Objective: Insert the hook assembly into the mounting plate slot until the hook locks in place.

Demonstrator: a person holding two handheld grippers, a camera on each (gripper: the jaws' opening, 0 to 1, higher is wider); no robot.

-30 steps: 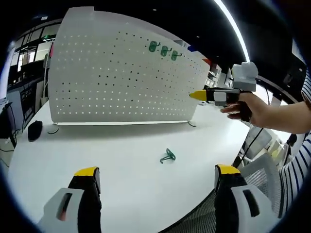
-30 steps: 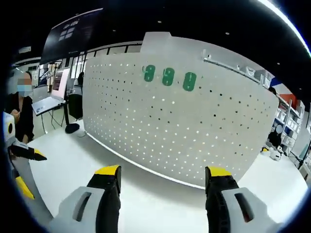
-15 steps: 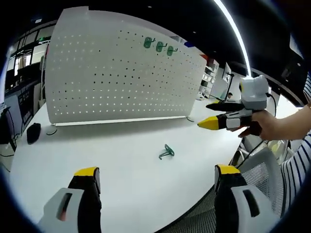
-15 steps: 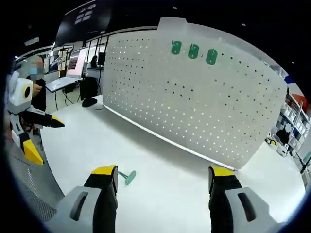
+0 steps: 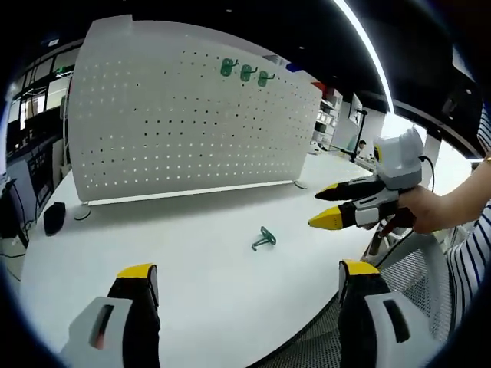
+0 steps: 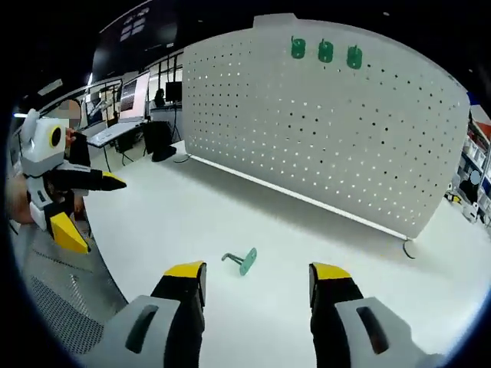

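Yellow-tipped jaws of the left tool and the right tool stand spread with nothing between them, the right pair a little narrower than half a second ago. Just beyond, the green hook lies loose on the white counter, sitting fuller between the right jaws than before since that view has dropped toward it. Farther back the white pegboard stands upright carrying three green hooks near its top, unchanged.
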